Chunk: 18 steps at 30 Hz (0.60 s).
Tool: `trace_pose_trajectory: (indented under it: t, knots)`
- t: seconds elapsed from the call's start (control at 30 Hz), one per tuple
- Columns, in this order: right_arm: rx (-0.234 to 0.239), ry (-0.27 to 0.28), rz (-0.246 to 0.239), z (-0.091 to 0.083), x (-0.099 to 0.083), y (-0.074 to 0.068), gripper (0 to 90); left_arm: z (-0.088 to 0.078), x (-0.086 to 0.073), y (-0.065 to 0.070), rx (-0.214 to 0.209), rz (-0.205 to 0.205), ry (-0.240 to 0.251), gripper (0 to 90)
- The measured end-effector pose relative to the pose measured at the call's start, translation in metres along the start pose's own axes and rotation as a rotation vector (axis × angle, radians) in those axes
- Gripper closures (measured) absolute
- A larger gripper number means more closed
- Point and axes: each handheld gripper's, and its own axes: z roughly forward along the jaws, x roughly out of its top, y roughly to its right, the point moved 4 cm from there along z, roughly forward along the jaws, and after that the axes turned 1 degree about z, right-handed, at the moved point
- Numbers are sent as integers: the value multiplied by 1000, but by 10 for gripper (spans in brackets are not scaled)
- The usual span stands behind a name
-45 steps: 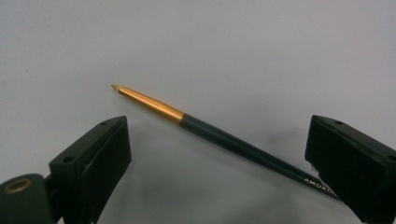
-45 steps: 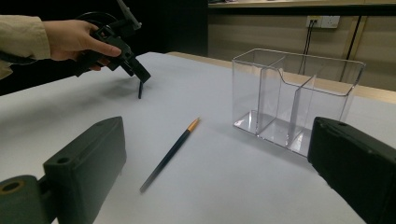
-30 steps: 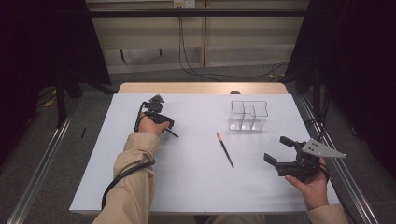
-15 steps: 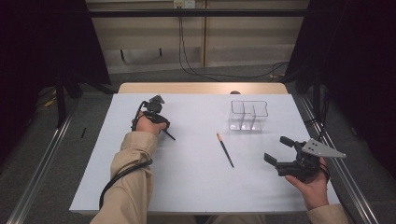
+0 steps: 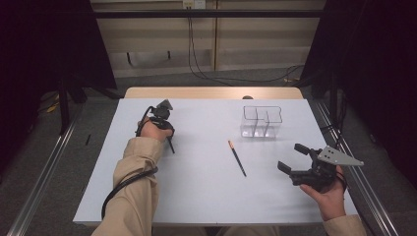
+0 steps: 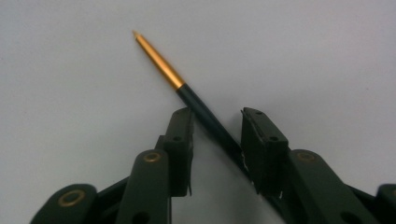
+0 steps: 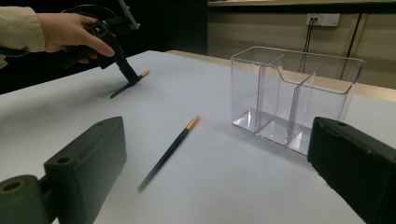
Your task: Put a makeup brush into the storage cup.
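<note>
Two dark pens with gold tips lie on the white table [image 5: 196,196]. One pen [image 6: 205,116] lies slantwise between the jaws of my left gripper [image 6: 218,116], which have just been closing around it; a gap still shows beside it. In the high view that gripper [image 5: 166,133] points down at the far left, with the pen [image 5: 171,146] sticking out toward me. The other pen [image 5: 236,158] lies mid-table. My right gripper [image 5: 295,160] hovers open at the near right, nothing between its jaws.
A clear plastic organiser [image 5: 261,122] with several compartments stands at the far right of the table. The right gripper view looks past its own jaws at the middle pen [image 7: 169,151], the organiser [image 7: 294,100] and the left gripper [image 7: 128,74] farther off.
</note>
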Motion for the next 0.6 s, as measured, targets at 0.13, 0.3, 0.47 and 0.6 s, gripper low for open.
trace_pose_trajectory:
  t: [0.13, 0.3, 0.47, 0.6]
  knots:
    - [-1, -2, -1, 0, 0, 0, 42, -1, -1, 0, -5, -3, -7, 688]
    - [0, -4, 0, 0, 0, 0, 42, -2, -3, 1, -22, -20, -32, 745]
    - [1, -8, -1, 1, -1, 0, 42, -3, -5, 1, -28, -18, -50, 791]
    - [1, -7, -4, 1, -1, 0, 42, -4, -6, 2, -33, -17, -70, 821]
